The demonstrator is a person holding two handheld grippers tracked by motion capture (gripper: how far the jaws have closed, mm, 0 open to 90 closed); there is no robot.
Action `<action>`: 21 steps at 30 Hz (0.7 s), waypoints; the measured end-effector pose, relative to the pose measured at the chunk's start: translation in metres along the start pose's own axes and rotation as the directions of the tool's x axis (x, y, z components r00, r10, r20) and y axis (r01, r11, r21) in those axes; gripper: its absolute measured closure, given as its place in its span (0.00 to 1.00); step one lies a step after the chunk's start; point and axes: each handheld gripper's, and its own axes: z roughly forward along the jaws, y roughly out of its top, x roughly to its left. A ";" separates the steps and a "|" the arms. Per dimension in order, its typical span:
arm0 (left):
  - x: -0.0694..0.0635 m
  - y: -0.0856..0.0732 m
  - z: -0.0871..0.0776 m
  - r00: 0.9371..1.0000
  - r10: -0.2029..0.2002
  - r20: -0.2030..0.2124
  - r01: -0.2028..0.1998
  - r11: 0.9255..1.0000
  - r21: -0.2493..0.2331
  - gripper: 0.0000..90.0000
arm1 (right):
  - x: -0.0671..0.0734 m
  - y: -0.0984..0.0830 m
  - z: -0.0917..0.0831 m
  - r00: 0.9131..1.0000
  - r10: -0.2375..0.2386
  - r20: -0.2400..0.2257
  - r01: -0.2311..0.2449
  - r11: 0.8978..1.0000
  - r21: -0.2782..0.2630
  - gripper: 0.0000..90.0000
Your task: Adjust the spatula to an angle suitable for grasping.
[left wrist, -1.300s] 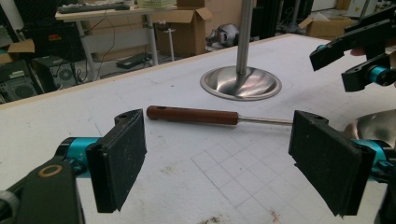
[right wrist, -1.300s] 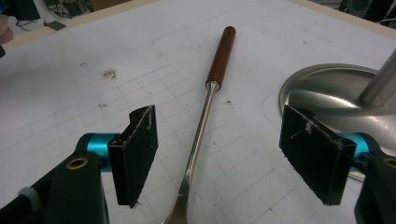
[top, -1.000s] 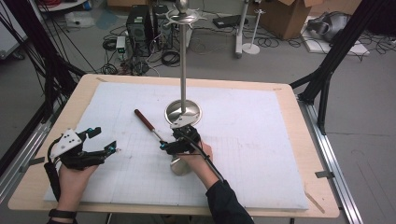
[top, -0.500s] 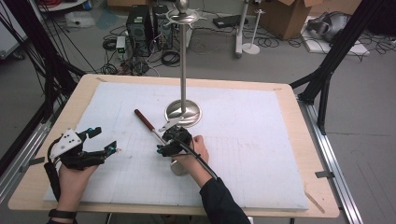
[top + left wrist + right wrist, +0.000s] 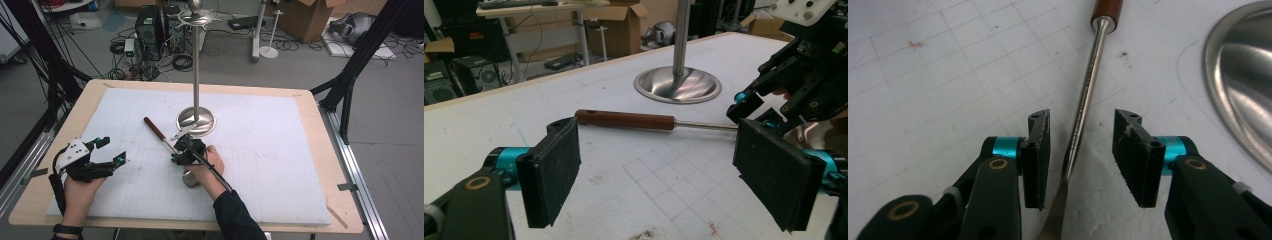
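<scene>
Right hand-held gripper (image 5: 1082, 150) astride the steel shank of the utensil (image 5: 1087, 85), jaws just closing, pads not yet pressing. Utensil flat on the table (image 5: 280, 150), wooden handle (image 5: 154, 128) pointing away, beside the stand base (image 5: 196, 121). Best squeezed with shank centred between pads, then lifted level. Left hand-held gripper (image 5: 111, 150) spread wide, idle.

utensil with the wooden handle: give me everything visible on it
The utensil lies flat on the white mat, beside the steel stand's round base, apart from it. It has a reddish-brown wooden handle and a slim, shiny metal shaft that widens and flattens toward the working end; that end is hidden. The right gripper straddles the shaft; its fingers have just been closing but do not yet press on it.
</scene>
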 end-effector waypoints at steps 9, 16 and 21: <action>0.000 0.000 0.000 1.000 0.002 -0.001 -0.002 1.000 0.006 0.22 | 0.003 0.001 0.003 1.000 -0.012 -0.008 0.012 0.999 0.032 0.79; 0.000 0.000 0.000 1.000 0.001 -0.003 -0.001 1.000 0.009 0.22 | -0.001 0.000 0.003 0.999 0.035 -0.035 -0.034 0.999 0.028 0.85; 0.000 0.000 0.001 1.000 0.000 -0.005 0.001 1.000 0.012 0.23 | -0.002 0.001 0.001 0.999 0.029 -0.039 -0.028 0.999 0.031 0.93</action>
